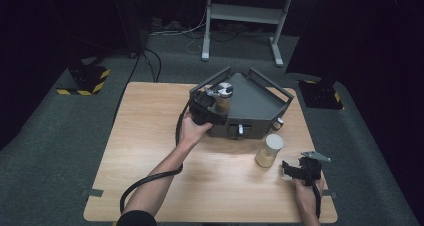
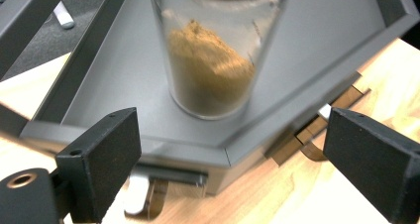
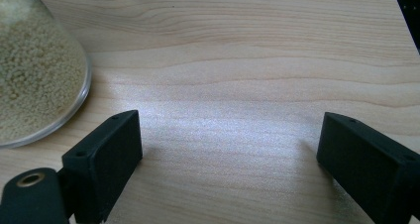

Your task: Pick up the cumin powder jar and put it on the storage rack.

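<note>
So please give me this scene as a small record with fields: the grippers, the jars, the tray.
left gripper: open, at the tray's near edge, jar ahead of its jaws, not gripped
right gripper: open, nothing between its jaws, over bare table
jar of brown powder: upright in grey tray
jar of pale grains: on table, in front of the tray

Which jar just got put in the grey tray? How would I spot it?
Find the wooden table, then the grey tray at its far side. The jar stands inside the tray's left corner, holding brown powder under a shiny metal lid; the other jar sits on bare wood with pale grains.
</note>
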`<state>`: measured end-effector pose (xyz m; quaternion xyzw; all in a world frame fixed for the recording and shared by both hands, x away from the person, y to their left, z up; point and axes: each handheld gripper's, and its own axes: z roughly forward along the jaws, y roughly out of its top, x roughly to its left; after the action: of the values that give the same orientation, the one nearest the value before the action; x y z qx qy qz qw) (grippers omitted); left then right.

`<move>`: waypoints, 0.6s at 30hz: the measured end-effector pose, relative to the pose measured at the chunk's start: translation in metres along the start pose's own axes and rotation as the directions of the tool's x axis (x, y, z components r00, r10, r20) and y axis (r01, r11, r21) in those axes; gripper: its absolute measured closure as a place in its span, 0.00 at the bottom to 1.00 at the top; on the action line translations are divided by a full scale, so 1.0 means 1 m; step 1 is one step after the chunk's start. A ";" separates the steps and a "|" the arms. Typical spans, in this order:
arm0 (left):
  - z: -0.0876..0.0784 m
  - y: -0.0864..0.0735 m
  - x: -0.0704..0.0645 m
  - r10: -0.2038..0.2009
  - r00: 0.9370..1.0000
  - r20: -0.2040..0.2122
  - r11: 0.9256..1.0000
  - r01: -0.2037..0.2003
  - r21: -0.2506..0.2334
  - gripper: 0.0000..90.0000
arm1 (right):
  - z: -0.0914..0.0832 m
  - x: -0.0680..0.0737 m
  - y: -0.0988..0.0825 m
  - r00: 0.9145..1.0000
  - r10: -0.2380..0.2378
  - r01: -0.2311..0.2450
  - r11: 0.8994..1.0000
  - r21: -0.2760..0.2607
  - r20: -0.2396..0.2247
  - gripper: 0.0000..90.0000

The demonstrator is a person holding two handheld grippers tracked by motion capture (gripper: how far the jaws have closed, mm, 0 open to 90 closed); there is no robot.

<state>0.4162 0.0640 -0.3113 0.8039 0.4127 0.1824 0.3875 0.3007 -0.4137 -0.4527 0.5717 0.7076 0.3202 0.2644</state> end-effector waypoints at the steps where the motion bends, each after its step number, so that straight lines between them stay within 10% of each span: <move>1: -0.005 -0.006 -0.001 -0.001 1.000 0.003 1.000 0.001 -0.008 0.08 | 0.000 0.000 0.000 1.000 -0.003 0.003 1.000 -0.001 0.001 0.11; 18: -0.026 -0.066 -0.003 -0.054 0.999 -0.002 0.998 0.054 -0.029 0.08 | 0.001 0.002 0.001 1.000 -0.009 0.009 1.000 0.003 0.005 0.11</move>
<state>0.3642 0.0978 -0.3464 0.7866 0.4319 0.1788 0.4034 0.3011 -0.4118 -0.4526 0.5698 0.7098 0.3165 0.2670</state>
